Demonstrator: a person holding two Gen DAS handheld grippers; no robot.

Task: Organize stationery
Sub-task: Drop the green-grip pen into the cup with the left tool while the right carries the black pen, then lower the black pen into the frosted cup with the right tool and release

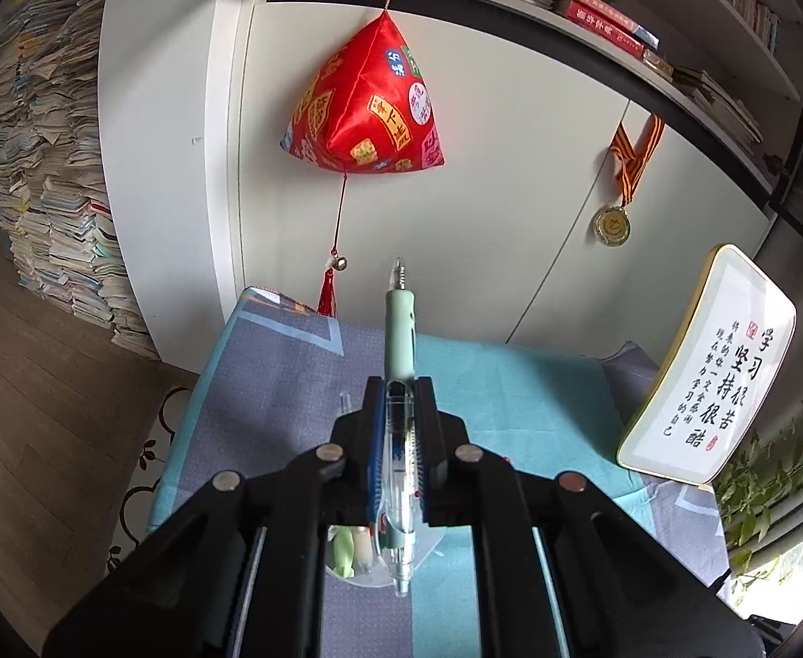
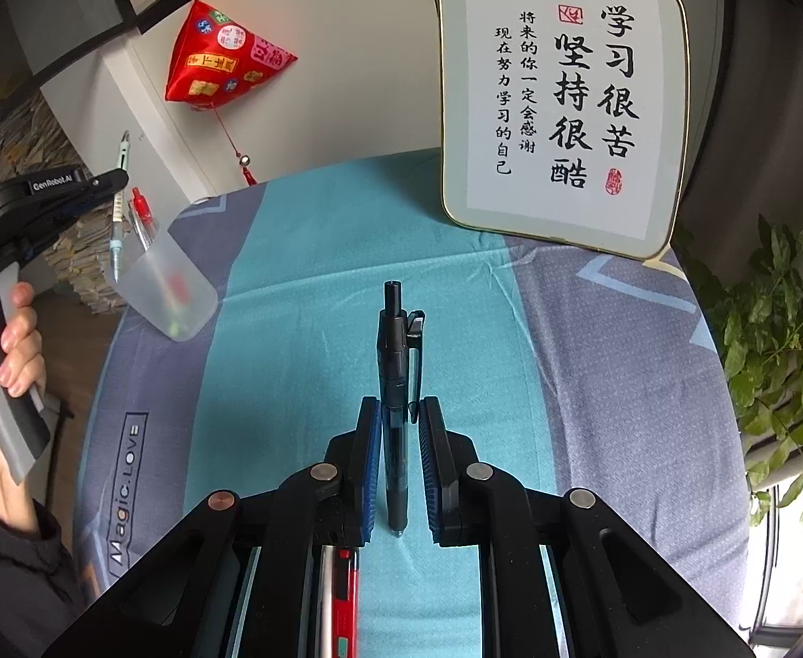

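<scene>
My left gripper (image 1: 400,384) is shut on a clear pen with a pale green top (image 1: 399,329), held upright above a translucent pen cup (image 1: 357,559) seen below the jaws. From the right wrist view the left gripper (image 2: 119,175) holds that green pen (image 2: 118,219) beside the cup (image 2: 171,285), which holds a red pen (image 2: 141,208). My right gripper (image 2: 399,406) has a black pen (image 2: 396,384) between its pads; the jaws stand slightly apart from it, and the pen lies on the teal cloth.
A framed calligraphy plaque (image 2: 560,98) stands at the back of the cloth-covered table (image 2: 621,384). A red hanging ornament (image 1: 366,104) and a medal (image 1: 611,227) hang on the wall. A plant (image 2: 785,329) is at the right. A red object (image 2: 344,603) lies under my right gripper.
</scene>
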